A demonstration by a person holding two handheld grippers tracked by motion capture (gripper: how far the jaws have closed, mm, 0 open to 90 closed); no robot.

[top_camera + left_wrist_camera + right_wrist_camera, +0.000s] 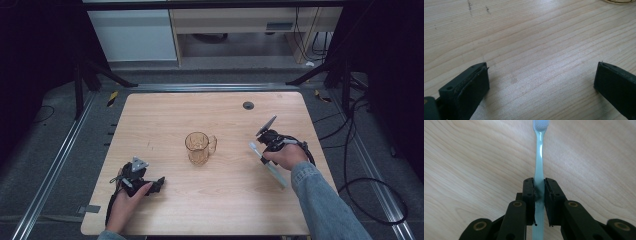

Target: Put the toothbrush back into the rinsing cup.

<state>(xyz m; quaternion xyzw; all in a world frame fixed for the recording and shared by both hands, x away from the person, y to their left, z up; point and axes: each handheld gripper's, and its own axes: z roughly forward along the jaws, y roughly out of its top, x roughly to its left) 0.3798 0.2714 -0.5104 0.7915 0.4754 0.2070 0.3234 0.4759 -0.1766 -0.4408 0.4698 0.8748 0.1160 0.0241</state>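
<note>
So the light wooden desk (215, 210) is pretty bare. An amber glass mug (199, 147) sits upright about dead centre, handle pointing right, with loads of open wood all around it and nothing touching it.

Left claw (159, 183) is down near the near-left corner, resting low on the desk in the person's left hand (125, 202). In the left gripper view its jaws are spread wide apart with just bare wood grain between them, and a sliver of the mug's base (619, 1) peeks in at the top edge. There's a fair gap between this claw and the mug, and a bit of room to the near edge.

Right claw (539, 192) is over on the right side, held by the right hand (286, 156) in a denim sleeve (325, 205). It's clamped on a pale blue-green toothbrush (539, 157), gripping the handle partway along, bristle head sticking out past the jaw tips. From the high view the toothbrush (270, 165) runs diagonally, head toward the far-left, handle end toward the near-right, well apart from the mug and still inside the right edge.

Small dark round hole (248, 105) in the desk near the far edge, right of centre. Cables (370, 195) loop on the floor off the right side.
</note>
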